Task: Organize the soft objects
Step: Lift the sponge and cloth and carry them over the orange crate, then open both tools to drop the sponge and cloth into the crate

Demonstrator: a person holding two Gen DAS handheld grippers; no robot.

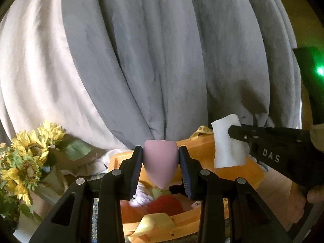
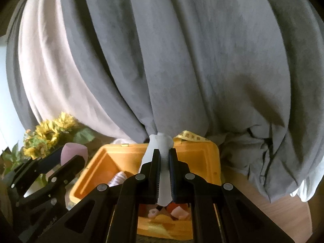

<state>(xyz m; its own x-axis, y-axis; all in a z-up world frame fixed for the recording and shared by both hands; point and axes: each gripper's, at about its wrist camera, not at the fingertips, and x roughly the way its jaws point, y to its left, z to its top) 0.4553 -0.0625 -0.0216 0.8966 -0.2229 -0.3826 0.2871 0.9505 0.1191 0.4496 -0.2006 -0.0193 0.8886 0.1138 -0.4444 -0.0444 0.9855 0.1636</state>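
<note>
This looks like a lived-in room of a home, most likely a living room or bedroom. The landmark is an open orange plastic storage box (image 2: 202, 156) holding small soft items. Directly behind the box hang long grey fabric curtains (image 1: 162, 60), gathered in heavy folds, with a pale cream curtain panel (image 1: 36, 70) to their left. Left of the box stands a bunch of yellow artificial sunflowers with green leaves (image 1: 30, 156). To the right of the box a light wooden surface (image 2: 263, 208) shows. The drapery and decorative flowers point to domestic furnishing.
</note>
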